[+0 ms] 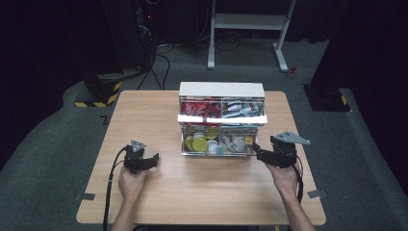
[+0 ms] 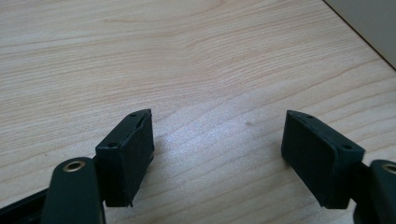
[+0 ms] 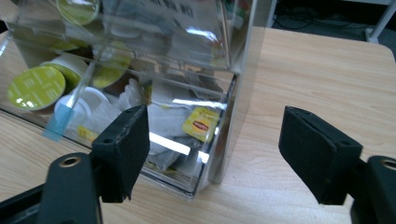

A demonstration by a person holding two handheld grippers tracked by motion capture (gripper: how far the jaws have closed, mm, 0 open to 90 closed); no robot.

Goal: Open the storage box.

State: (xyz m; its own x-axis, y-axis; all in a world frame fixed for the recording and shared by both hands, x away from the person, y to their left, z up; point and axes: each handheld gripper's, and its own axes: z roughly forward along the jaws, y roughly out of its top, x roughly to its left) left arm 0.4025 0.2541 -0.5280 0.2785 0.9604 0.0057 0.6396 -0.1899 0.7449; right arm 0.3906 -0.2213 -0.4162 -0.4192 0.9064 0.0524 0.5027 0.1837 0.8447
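A clear drawer box [image 1: 221, 90] with a white top stands at the middle of the wooden table [image 1: 202, 192]. Its lower drawer [image 1: 192, 153] is pulled out toward me, with green-lidded capsules [image 1: 197, 142] on its left and tea bags [image 1: 235, 143] on its right. My right gripper [image 1: 257, 153] is open beside the drawer's front right corner. In the right gripper view [image 3: 215, 135] that corner and a yellow-tagged tea bag [image 3: 201, 123] show between the spread jaws, untouched, with capsules [image 3: 35, 87] further left. My left gripper [image 1: 153, 161] is open over bare wood [image 2: 217, 135], left of the box.
The upper drawer [image 1: 199, 108] holds red packets and is pushed in. Bare table lies in front of the box and on both sides. Beyond the far edge are a white desk frame [image 1: 248, 21] and a yellow-black striped base [image 1: 98, 94] on the dark floor.
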